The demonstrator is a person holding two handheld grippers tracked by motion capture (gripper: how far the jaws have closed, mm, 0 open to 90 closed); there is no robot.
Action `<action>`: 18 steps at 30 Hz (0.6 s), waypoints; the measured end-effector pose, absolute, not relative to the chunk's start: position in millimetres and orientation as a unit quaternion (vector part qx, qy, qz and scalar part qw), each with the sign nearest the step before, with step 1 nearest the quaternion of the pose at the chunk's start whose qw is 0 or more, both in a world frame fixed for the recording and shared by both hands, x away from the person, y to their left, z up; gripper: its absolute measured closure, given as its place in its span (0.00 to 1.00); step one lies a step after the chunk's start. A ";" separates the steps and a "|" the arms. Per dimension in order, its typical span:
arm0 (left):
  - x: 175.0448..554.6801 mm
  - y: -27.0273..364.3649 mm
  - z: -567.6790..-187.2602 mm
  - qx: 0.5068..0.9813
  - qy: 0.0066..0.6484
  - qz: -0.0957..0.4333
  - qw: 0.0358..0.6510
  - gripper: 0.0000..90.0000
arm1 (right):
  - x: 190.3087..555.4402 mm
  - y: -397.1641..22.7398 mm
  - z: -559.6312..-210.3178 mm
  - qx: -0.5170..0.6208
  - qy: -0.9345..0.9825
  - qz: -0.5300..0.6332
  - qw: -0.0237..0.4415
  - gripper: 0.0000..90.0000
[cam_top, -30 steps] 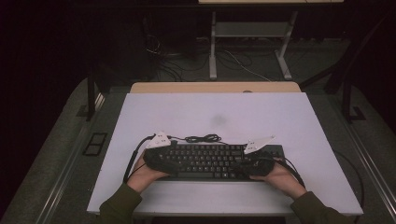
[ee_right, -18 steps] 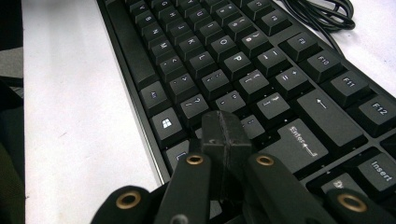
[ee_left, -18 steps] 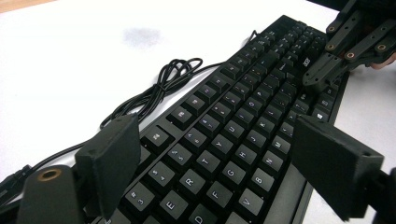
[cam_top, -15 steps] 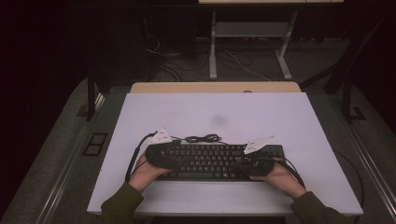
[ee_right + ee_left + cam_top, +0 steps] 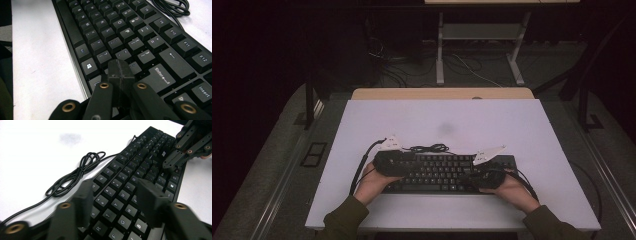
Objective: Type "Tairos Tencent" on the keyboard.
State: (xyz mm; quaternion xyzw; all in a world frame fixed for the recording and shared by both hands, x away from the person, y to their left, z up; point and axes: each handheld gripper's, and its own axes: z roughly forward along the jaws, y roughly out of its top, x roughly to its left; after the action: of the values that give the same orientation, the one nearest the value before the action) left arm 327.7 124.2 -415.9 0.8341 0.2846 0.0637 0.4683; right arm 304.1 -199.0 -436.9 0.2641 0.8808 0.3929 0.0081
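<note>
I see my left tool [image 5: 113, 202] spread above the keyboard [image 5: 140, 170]; my right tool [image 5: 120, 72] pressed together over its keys; cable [image 5: 75, 173] coiled on the desk [image 5: 512, 125].

Both my forearms come in from the bottom edge, green sleeves showing. My left hand [image 5: 373, 182] holds the left gripper [image 5: 113, 202] with jaws spread wide apart, angled low. My right hand [image 5: 510, 189] holds the right gripper [image 5: 121, 75], jaws pressed together, tips touching, pointed down. The two grippers sit well apart.
</note>
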 end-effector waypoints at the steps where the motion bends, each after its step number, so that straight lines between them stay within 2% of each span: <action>1: 328.1 123.3 -416.4 0.834 0.286 0.064 0.467 0.62 | 304.0 -199.0 -436.9 0.264 0.881 0.393 0.008 0.99; 2: 328.0 122.8 -416.9 0.834 0.286 0.063 0.467 0.67 | 303.9 -198.9 -436.9 0.264 0.881 0.393 0.008 0.99; 3: 328.0 122.4 -417.4 0.836 0.285 0.063 0.465 0.76 | 304.0 -199.0 -436.9 0.263 0.881 0.393 0.008 0.99; 5: 328.0 122.1 -418.1 0.839 0.282 0.062 0.460 0.83 | 304.1 -199.0 -436.9 0.264 0.881 0.393 0.008 0.99; 7: 327.9 121.7 -418.7 0.840 0.284 0.059 0.458 0.86 | 304.0 -198.9 -436.8 0.265 0.881 0.392 0.008 0.99; 8: 328.1 121.8 -418.9 0.841 0.285 0.059 0.456 0.92 | 304.1 -199.0 -436.9 0.263 0.881 0.393 0.008 0.99; 9: 328.5 122.1 -419.2 0.842 0.285 0.058 0.454 0.92 | 304.1 -199.0 -436.9 0.263 0.881 0.393 0.008 0.99; 10: 328.7 122.4 -419.4 0.843 0.285 0.058 0.452 0.98 | 303.9 -198.8 -436.9 0.264 0.881 0.393 0.008 0.99; 18: 331.1 121.4 -424.1 0.852 0.293 0.051 0.432 0.99 | 304.0 -198.9 -436.9 0.264 0.881 0.393 0.008 0.99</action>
State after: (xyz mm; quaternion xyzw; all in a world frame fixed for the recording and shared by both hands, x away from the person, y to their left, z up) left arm 331.1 121.4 -424.1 0.8517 0.2928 0.0506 0.4317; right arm 304.0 -198.9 -436.9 0.2637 0.8808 0.3933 0.0081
